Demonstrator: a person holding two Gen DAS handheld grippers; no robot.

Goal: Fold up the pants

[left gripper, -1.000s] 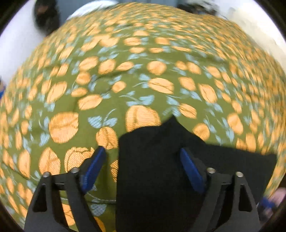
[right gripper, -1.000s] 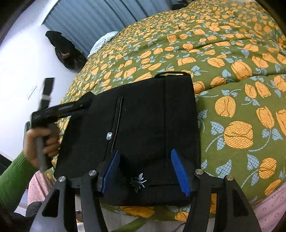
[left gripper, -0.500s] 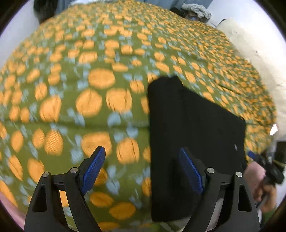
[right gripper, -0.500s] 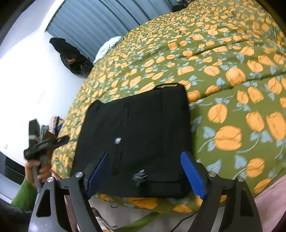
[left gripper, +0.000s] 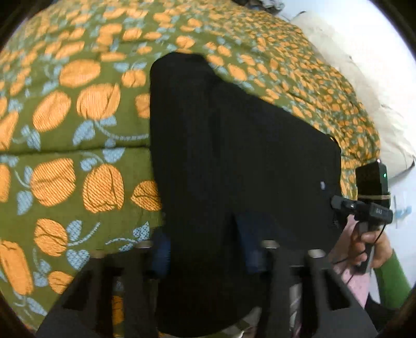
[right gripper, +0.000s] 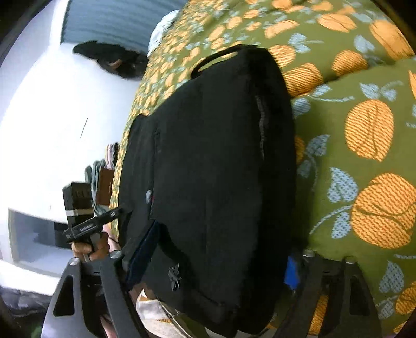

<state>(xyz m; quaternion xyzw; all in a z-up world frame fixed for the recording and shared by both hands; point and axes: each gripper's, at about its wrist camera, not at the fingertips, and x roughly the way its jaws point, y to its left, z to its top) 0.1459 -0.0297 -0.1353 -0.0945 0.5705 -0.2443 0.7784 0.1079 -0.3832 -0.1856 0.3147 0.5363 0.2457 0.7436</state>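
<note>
The black pants lie folded into a flat rectangle on the green bedspread with orange fruit print. In the left wrist view my left gripper is open, its blue-padded fingers straddling the pants' near edge. In the right wrist view the pants show a button, a seam and a belt loop at the far end. My right gripper is open wide, its fingers on either side of the pants' near end. Each gripper shows in the other's view, the right one and the left one.
The bedspread runs off the bed's edge near both grippers. A white wall and a blue curtain stand beyond the bed. A cream pillow or headboard lies along the far right side.
Both grippers have come down to the near end of the folded pants. The left one swung right so the pants now fill its view. The right gripper opened wider.
</note>
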